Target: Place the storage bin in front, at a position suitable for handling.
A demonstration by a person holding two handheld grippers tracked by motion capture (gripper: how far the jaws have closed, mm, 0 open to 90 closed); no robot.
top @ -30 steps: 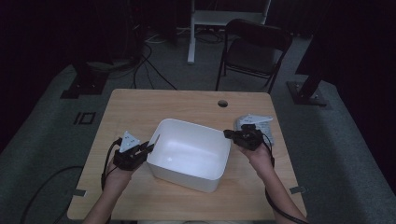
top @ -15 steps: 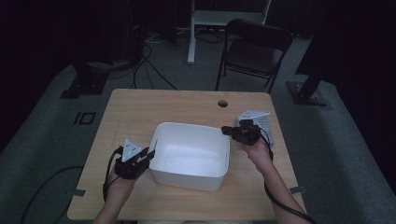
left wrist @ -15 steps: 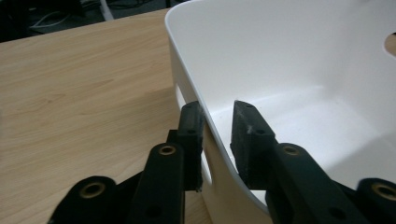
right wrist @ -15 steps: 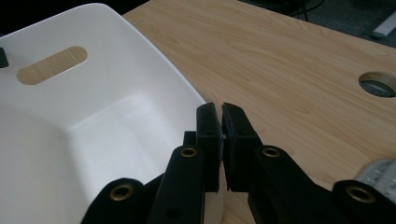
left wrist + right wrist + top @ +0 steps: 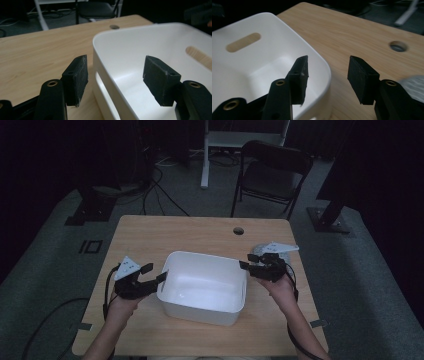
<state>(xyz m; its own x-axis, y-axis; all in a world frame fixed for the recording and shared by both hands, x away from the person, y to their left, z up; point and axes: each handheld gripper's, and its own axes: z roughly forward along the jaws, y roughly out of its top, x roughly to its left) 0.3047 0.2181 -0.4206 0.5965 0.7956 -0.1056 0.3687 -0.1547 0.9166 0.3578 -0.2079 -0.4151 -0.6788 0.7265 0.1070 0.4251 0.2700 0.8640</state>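
The person's 2 forearms come in from the near edge of the light wooden table (image 5: 150,232), 1 at each short end of the white rectangular plastic tub (image 5: 202,287), wrists level and grippers pointing inward at each other. The left gripper (image 5: 154,274) straddles the tub's left rim; its jaws have just been opening and now stand spread, 1 pad outside the wall and 1 over the inside, neither pressing on it. The right gripper (image 5: 247,266) straddles the right rim the same way, its jaws also just opened, spread with the rim between them and clear of both pads.

The tub rests on the table at its middle, slightly toward the near side. Bare wood lies open on the far half, around the round cable hole (image 5: 238,230), and in narrower strips left and right of the tub.
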